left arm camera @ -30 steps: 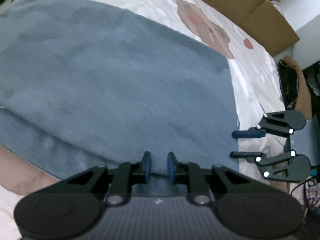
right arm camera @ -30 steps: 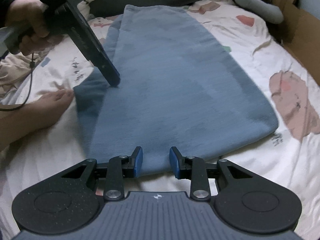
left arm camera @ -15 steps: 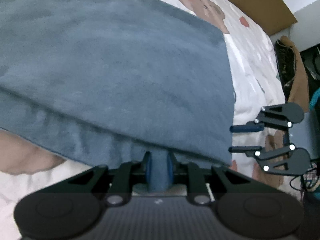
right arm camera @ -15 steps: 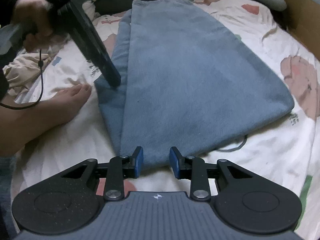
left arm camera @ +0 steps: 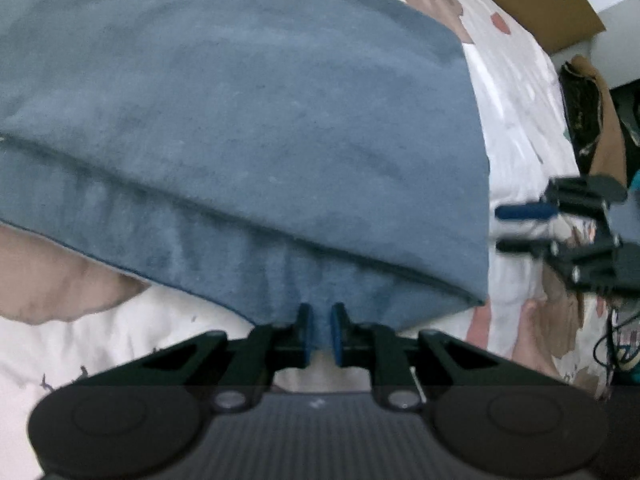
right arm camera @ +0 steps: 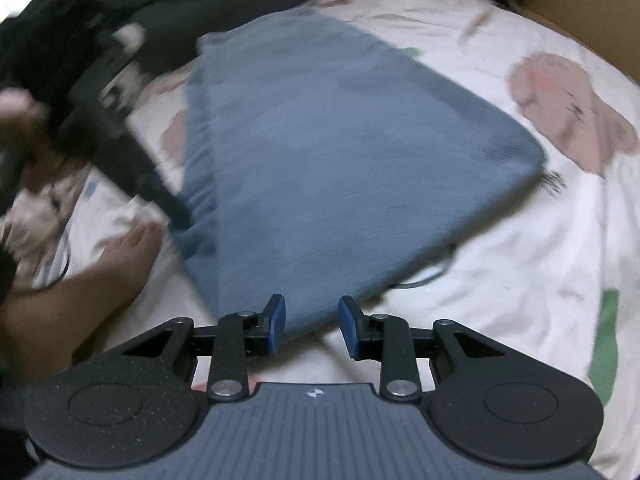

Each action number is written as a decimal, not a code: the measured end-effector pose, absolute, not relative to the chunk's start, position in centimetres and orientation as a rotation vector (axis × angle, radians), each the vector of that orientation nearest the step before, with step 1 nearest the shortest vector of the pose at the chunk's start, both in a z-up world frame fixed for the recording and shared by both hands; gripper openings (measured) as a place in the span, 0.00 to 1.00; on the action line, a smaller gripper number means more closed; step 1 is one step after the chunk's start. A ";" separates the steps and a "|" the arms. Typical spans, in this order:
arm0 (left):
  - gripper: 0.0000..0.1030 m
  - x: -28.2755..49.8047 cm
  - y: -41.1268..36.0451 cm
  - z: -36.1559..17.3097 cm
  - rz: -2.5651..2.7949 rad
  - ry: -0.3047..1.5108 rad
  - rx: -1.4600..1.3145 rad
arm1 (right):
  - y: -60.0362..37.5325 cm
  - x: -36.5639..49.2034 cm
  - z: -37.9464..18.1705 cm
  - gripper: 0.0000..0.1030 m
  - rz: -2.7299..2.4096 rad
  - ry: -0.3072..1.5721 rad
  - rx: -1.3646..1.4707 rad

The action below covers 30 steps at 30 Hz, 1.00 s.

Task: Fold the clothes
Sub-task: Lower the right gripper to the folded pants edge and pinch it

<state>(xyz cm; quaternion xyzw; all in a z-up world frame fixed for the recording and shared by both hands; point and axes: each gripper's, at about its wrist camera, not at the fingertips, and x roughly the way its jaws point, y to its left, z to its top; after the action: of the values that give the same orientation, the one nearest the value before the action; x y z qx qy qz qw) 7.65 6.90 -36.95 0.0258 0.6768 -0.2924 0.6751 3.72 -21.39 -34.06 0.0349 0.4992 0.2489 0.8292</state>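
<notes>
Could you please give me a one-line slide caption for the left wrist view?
Left gripper closing on the blue garment's lower edge on the patterned bedsheet, right gripper open alongside.

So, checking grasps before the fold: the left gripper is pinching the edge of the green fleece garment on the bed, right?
Not quite. The fleece garment is blue, not green, as the left wrist view shows. The left gripper is closing on its edge, cloth between the jaws, on the white patterned bedsheet.
</notes>
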 end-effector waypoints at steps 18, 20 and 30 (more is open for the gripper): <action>0.45 11.5 11.2 -34.6 -0.508 1.425 -0.098 | -27.7 7.5 -38.0 0.35 0.252 1.092 0.648; 0.49 11.7 11.9 -34.7 -0.474 1.415 -0.131 | -28.1 7.7 -38.7 0.36 0.224 1.095 0.753; 0.52 11.7 13.5 -34.4 -0.430 1.397 -0.194 | -30.1 7.5 -40.5 0.34 0.194 1.043 1.102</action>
<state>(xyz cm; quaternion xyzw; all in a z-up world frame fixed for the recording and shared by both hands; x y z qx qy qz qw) 11.67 13.52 -34.36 -0.0883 0.6370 -0.1960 0.7403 7.52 -30.06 -40.49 0.4989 0.4723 0.0877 0.7213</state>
